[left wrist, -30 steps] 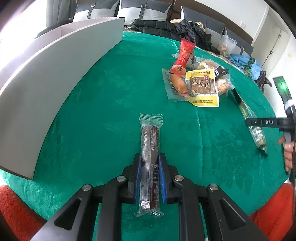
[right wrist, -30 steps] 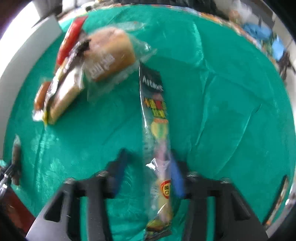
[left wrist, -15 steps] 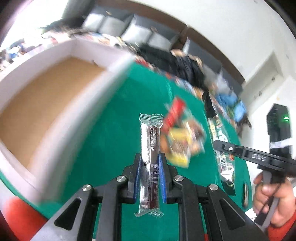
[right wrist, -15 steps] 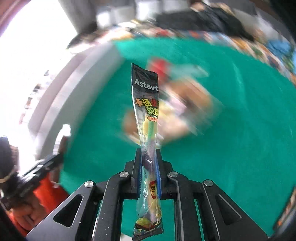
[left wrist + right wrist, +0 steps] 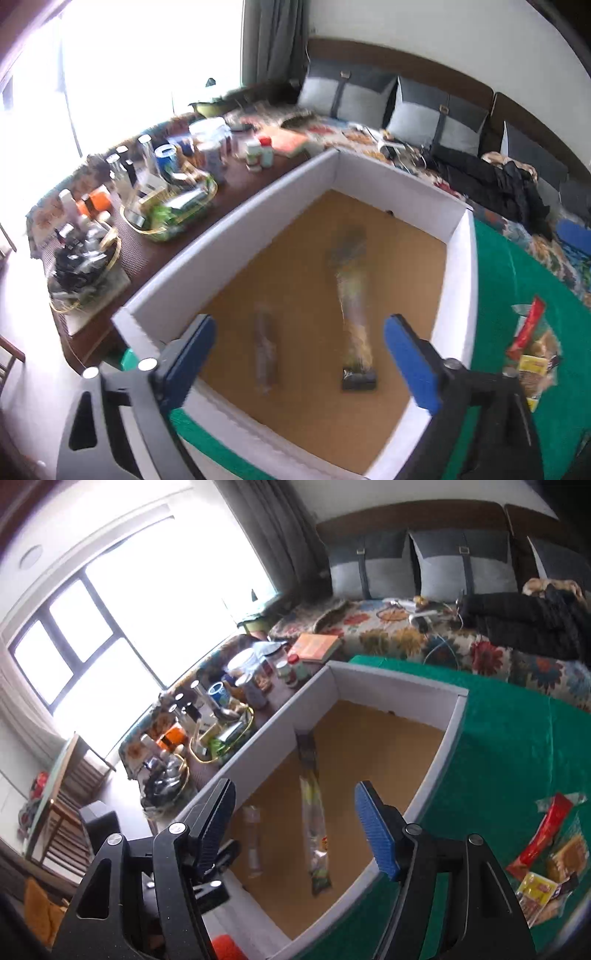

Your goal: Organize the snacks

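Hovering wide open and empty over the cardboard box (image 5: pixel 458 258), the left gripper (image 5: pixel 299 354) and right gripper (image 5: pixel 295 823) face two snack sticks, the dark stick (image 5: pixel 266 350) and long candy pack (image 5: pixel 354 306), lying inside; fetching the remaining snack pile (image 5: pixel 546 864) from the green tablecloth (image 5: pixel 517 746) likely comes next

Both wrist views look steeply down from close above into the same white box (image 5: pixel 458 258) (image 5: pixel 443 746).
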`<state>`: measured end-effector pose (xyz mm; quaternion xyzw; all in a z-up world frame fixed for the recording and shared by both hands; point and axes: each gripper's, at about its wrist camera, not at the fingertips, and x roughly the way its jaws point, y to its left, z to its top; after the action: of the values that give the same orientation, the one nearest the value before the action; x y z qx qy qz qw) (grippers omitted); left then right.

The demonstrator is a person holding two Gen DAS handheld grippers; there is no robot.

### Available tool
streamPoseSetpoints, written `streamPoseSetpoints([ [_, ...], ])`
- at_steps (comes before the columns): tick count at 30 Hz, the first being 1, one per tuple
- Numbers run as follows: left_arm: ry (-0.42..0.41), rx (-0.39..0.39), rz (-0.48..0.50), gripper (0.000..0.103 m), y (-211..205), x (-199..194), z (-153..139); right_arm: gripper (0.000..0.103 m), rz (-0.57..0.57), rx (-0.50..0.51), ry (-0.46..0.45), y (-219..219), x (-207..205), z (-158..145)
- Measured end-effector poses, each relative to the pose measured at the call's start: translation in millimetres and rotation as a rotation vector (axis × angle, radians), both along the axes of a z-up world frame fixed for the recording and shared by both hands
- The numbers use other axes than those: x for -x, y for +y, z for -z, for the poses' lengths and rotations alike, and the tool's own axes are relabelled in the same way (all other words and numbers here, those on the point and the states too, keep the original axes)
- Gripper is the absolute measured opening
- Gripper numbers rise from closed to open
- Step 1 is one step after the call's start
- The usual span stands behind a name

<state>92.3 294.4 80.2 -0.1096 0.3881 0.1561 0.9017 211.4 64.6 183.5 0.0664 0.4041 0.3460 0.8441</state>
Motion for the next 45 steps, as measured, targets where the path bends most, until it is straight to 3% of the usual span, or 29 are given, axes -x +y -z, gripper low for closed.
streamPoseSetpoints([
  [2, 0.003, 0.015, 0.006, 0.098, -5, 3, 7, 0.070, 0.011, 0.054, -0.052, -12, 5, 6],
  [6, -0.022, 0.062, 0.087, 0.098, -43, 12, 10, 0.071, 0.070, 0.216, -0.135, -74, 16, 49],
  [15, -0.044, 0.132, 0.478, 0.099, -216, 45, 9, 0.071, 0.308, 0.496, -0.084, -266, 79, 165],
  [18, 0.013, 0.108, 0.558, 0.099, -273, 49, 37, 0.071, 0.403, 0.547, -0.055, -324, 108, 191],
  [21, 0.108, 0.081, 0.595, 0.099, -319, 46, 86, 0.071, 0.503, 0.557, -0.008, -374, 130, 211],
  [23, 0.154, 0.023, 0.619, 0.099, -338, 44, 112, 0.071, 0.554, 0.552, 0.006, -394, 139, 215],
  [27, 0.204, -0.100, 0.630, 0.099, -348, 34, 141, 0.072, 0.630, 0.489, 0.029, -418, 146, 218],
  [31, 0.185, -0.055, 0.585, 0.103, -335, 23, 147, 0.075, 0.627, 0.489, 0.031, -421, 132, 217],
  [40, 0.122, -0.055, 0.518, 0.103, -321, -15, 153, 0.092, 0.724, 0.447, 0.084, -429, 104, 231],
  [45, 0.119, -0.056, 0.501, 0.103, -320, -19, 154, 0.093, 0.725, 0.443, 0.086, -430, 105, 231],
])
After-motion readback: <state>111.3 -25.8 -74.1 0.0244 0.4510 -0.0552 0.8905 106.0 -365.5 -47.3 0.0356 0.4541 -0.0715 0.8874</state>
